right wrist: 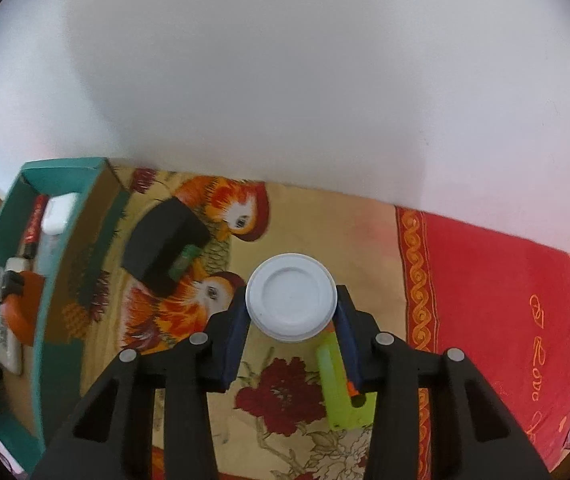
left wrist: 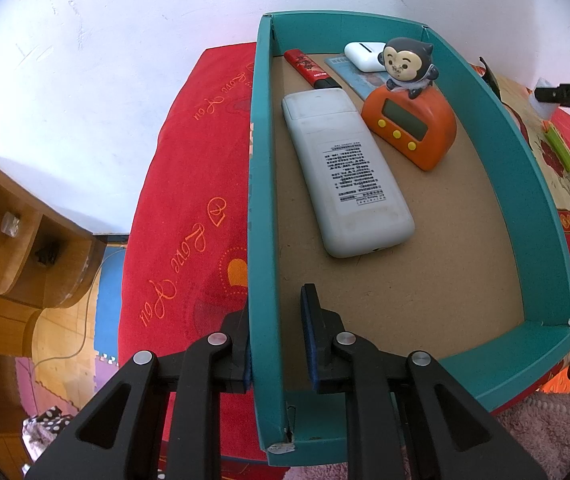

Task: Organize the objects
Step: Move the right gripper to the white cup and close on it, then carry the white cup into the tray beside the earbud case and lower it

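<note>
The teal box [left wrist: 525, 184] sits on the red blanket [left wrist: 189, 184], its long left wall running up the left wrist view with plain blanket open beyond it. Inside, the near half of the brown cardboard floor is bare. To the right of the box, in the right wrist view, the flowered cloth [right wrist: 317, 220] spreads toward the white wall [right wrist: 285, 80], with a good stretch of it free between the black block [right wrist: 165, 240] and the red border.

The left gripper [left wrist: 275, 340] is clamped on the box's left wall, one pad outside and one inside, pinching the cardboard. The right gripper [right wrist: 291, 312] has its blue pads against the two sides of a round white lid or cap [right wrist: 291, 300]; whether it tops a jar I cannot tell from above. The pads look to be pressing on it.

In the box lie a white remote [left wrist: 345, 176] face down along the left side, a red lighter [left wrist: 309, 68] beyond it, a small white case [left wrist: 365, 54] and a card [left wrist: 361, 80] at the far end, and an orange timer [left wrist: 413, 128] with a monkey figure [left wrist: 407, 64] on top. A green utility knife [right wrist: 341, 392] lies on the cloth just under the right gripper's right finger.
</note>
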{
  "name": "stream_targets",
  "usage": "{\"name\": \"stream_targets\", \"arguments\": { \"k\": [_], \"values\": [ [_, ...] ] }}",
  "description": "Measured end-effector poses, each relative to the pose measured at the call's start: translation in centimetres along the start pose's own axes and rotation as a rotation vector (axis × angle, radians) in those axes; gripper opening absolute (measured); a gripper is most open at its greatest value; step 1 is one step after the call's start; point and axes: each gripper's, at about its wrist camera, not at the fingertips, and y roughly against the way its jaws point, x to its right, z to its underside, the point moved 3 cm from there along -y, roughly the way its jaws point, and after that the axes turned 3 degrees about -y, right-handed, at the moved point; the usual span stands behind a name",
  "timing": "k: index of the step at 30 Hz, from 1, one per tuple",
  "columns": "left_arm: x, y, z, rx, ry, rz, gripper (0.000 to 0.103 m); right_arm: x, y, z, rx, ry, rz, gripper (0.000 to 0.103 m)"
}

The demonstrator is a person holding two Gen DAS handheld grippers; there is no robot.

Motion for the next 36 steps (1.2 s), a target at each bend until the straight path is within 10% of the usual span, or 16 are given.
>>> {"name": "stream_targets", "arguments": {
  "k": [13,36],
  "values": [
    [0.0,0.0,0.0,0.000,0.001,0.000,0.019,-6.6,4.6,-2.2,0.079,0.129,-0.117,0.040],
    [-0.1,0.1,0.1,0.000,-0.001,0.001,0.019,-18.4,1.3,-2.9,0.022,0.358,-0.261,0.040]
  ]
}}
